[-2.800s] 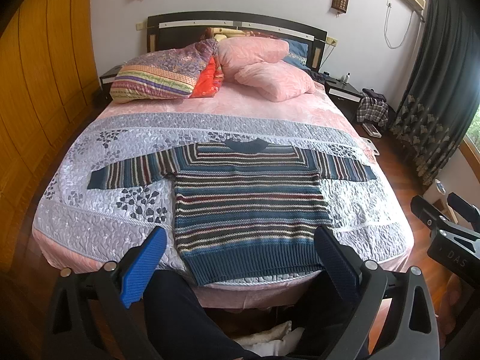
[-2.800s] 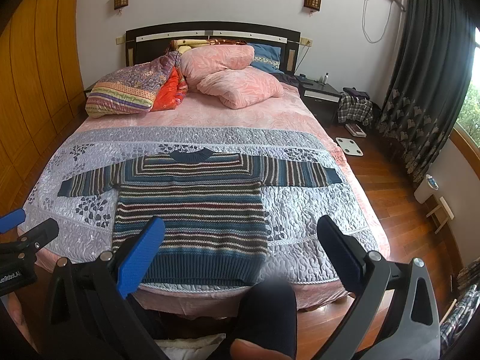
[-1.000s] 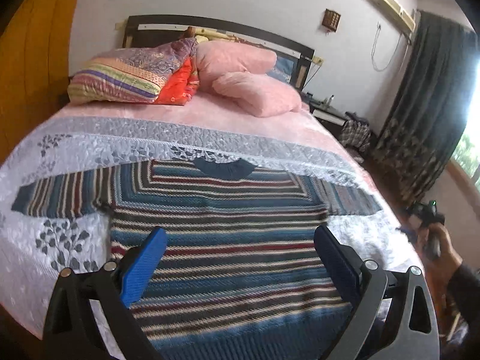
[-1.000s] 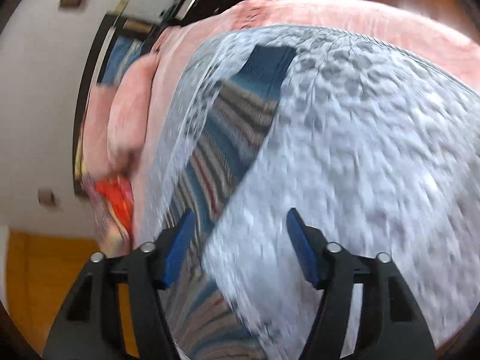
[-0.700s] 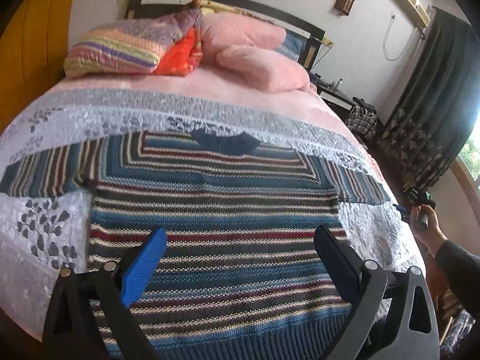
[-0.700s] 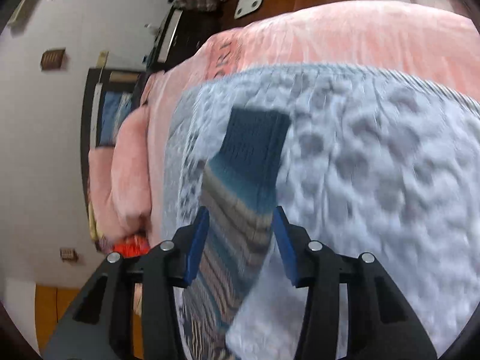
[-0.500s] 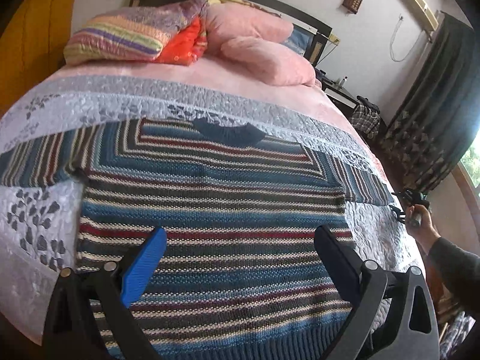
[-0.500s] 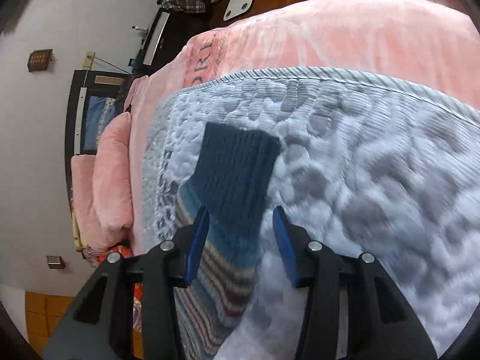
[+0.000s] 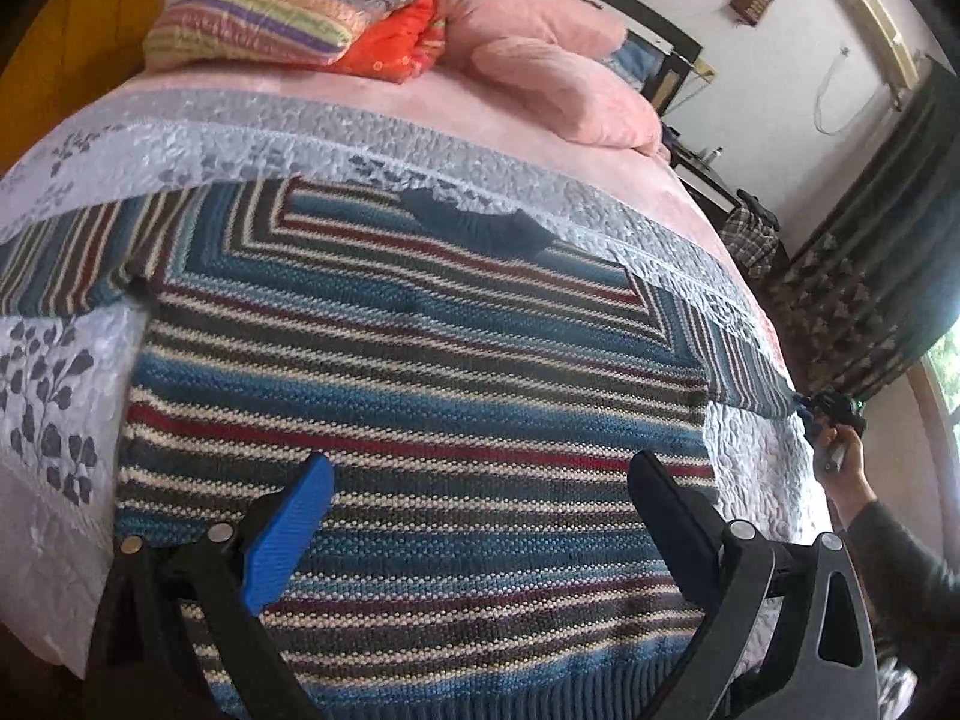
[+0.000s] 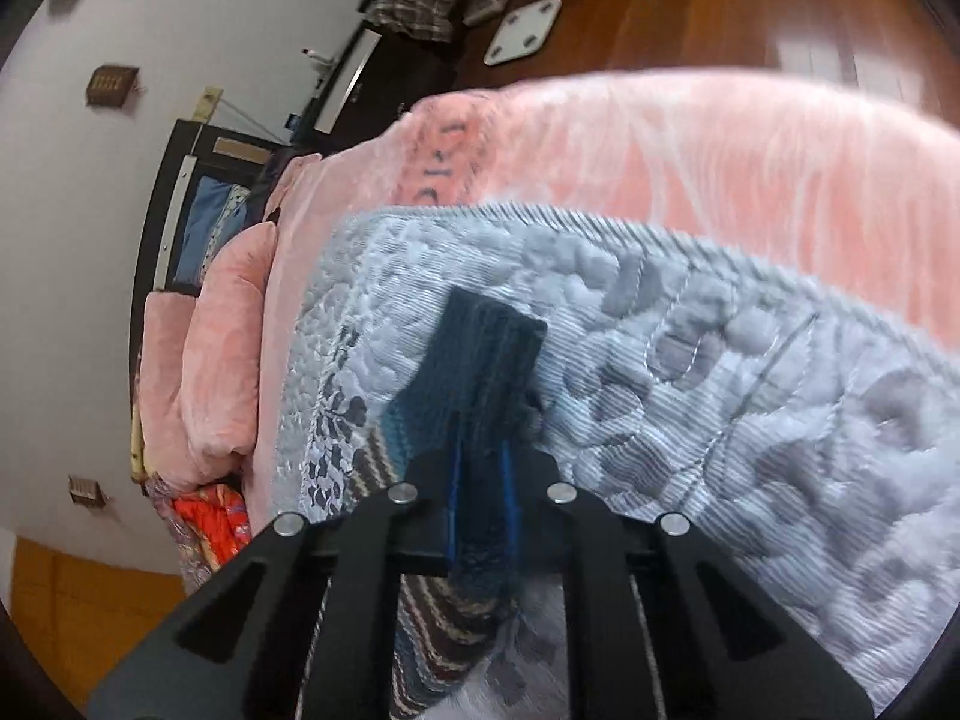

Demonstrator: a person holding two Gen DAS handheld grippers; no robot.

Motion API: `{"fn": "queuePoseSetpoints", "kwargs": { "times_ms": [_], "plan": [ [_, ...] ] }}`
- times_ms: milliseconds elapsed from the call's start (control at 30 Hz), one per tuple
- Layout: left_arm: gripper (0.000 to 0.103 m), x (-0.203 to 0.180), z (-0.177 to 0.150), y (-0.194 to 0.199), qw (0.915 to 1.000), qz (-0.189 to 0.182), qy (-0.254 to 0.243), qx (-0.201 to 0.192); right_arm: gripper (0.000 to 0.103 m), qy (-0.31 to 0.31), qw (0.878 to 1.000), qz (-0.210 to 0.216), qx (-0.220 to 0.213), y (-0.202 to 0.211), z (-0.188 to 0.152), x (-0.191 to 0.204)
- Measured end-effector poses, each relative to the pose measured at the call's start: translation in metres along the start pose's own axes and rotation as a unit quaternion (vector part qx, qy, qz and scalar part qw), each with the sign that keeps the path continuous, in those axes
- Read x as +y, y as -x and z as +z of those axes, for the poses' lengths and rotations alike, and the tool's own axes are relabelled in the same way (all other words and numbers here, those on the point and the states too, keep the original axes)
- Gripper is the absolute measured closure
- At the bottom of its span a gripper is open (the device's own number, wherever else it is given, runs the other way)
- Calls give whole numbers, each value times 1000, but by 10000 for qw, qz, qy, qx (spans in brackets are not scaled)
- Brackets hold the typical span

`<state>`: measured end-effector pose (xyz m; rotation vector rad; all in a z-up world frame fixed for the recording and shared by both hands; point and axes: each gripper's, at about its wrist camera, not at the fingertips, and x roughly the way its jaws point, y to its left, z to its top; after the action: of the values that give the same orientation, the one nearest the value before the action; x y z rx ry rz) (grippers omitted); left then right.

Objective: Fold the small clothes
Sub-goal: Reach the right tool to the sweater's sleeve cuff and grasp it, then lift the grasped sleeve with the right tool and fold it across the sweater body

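Bed quilt [image 9: 54, 360] carries sweater [image 9: 420, 420]; right gripper [image 10: 480, 462] pinches its half-hidden cuff [image 10: 486, 354], left gripper [image 9: 480, 510] gapes

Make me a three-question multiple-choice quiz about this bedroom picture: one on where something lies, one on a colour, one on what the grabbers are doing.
1. Where does the striped sweater lie?
A. on the grey quilt
B. on the floor
C. on the pillows

2. What colour is the sleeve cuff?
A. orange
B. dark blue
C. white

3. How is the right gripper?
A. wide open
B. out of sight
C. shut on the cuff

Answers: 1 A, it is spread flat on the quilt. 2 B, the ribbed end is navy. 3 C, both fingers pinch it; the left gripper gapes.
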<state>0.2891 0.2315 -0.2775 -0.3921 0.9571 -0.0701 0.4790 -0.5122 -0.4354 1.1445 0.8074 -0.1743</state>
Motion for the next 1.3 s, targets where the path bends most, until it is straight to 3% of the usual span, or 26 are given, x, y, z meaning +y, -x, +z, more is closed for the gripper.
{"fn": "queuePoseSetpoints", "kwargs": {
  "times_ms": [133,300,500,700,967,1100,1300],
  "plan": [
    [4,9,6,6,9995,-71,285,106,94,697,9974,-91,-123,19,-5,42],
    [4,9,13,19,9997,-87,219,117,94,1384,9899,28,-301,39,-19,107],
    [4,6,20,31,9991,-365,161,130,94,2344,9707,235,-474,65,-67,190],
    [4,2,31,44,9980,-603,133,155,94,3401,9383,209,-588,78,-143,262],
    [4,-1,50,59,9963,-857,94,-27,94,4716,8809,143,-364,55,-274,322],
    [4,-2,59,50,9949,-1010,67,18,94,5192,8546,-41,-62,22,-331,329],
    [4,-2,72,24,9928,-1193,41,123,94,6024,7953,-508,451,-44,-427,316]
  ]
}}
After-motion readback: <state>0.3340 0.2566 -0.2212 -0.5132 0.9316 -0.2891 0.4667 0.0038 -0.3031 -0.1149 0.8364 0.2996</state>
